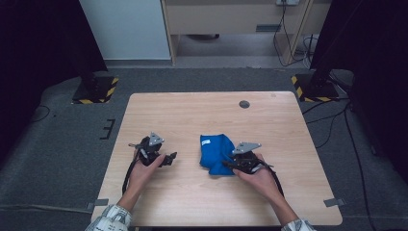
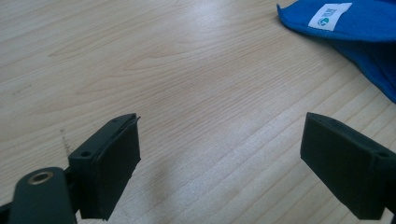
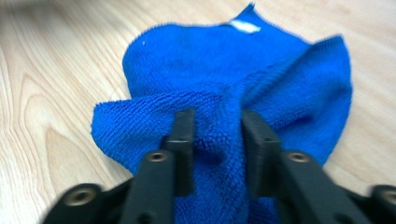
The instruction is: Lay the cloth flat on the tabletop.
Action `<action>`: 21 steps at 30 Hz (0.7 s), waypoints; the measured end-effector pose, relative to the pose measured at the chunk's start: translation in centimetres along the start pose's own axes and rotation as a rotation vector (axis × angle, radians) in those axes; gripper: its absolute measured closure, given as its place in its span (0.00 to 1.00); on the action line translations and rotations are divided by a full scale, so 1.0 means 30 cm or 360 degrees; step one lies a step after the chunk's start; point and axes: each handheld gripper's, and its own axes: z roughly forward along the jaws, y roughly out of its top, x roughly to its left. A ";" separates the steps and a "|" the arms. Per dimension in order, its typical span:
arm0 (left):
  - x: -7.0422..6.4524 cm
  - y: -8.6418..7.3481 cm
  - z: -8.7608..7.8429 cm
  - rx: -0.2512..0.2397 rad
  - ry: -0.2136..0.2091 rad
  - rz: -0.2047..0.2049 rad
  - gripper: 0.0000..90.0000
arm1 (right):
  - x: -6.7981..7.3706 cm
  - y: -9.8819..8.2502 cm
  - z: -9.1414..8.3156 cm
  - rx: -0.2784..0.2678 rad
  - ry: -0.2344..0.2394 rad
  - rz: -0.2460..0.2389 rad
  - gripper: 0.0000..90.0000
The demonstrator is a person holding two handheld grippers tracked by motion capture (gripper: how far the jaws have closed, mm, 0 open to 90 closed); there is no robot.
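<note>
A crumpled blue cloth (image 1: 216,151) with a white label (image 2: 330,15) lies right of centre on the wooden table (image 1: 192,115). My right gripper (image 1: 230,165) sits at the cloth's near right edge. In the right gripper view its jaws (image 3: 217,140) pinch a raised fold of the blue cloth (image 3: 210,70) between the pads. My left gripper (image 1: 171,158) rests in the hand on the left of the table, pointing toward the cloth. Its jaws (image 2: 219,154) stand wide apart over bare wood, with the blue cloth (image 2: 364,42) ahead at the upper right, untouched.
A round grey grommet (image 1: 244,104) sits near the table's far edge. Two stand bases with yellow-black stripes, one at the left (image 1: 96,89) and one at the right (image 1: 312,86), stand on the floor beyond the far corners. Bare wood surrounds the cloth.
</note>
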 end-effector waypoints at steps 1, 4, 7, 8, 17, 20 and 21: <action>-0.001 -0.001 0.002 0.0004 -0.0002 0.0004 0.13 | 0.001 0.002 -0.011 -0.0011 -0.0028 0.0014 0.57; 0.000 -0.003 0.003 0.0012 0.0001 0.0007 0.13 | -0.012 -0.005 -0.055 -0.0068 -0.0107 0.0089 0.43; 0.001 -0.004 0.002 0.0014 0.0000 0.0003 0.13 | -0.021 -0.024 -0.082 -0.0068 -0.0138 0.0137 0.40; 0.001 -0.004 0.003 0.0015 0.0000 0.0005 0.13 | -0.021 -0.031 -0.089 -0.0062 -0.0138 0.0155 0.40; -0.002 -0.005 0.005 0.0022 -0.0002 0.0016 0.13 | -0.001 -0.055 -0.070 0.0030 -0.0054 0.0130 0.73; -0.003 -0.004 0.005 0.0018 -0.0008 0.0017 0.13 | 0.001 -0.037 -0.081 -0.0036 -0.0051 0.0114 0.87; -0.004 -0.003 0.004 0.0018 -0.0010 0.0018 0.13 | 0.001 -0.029 -0.090 -0.0058 -0.0046 0.0105 0.89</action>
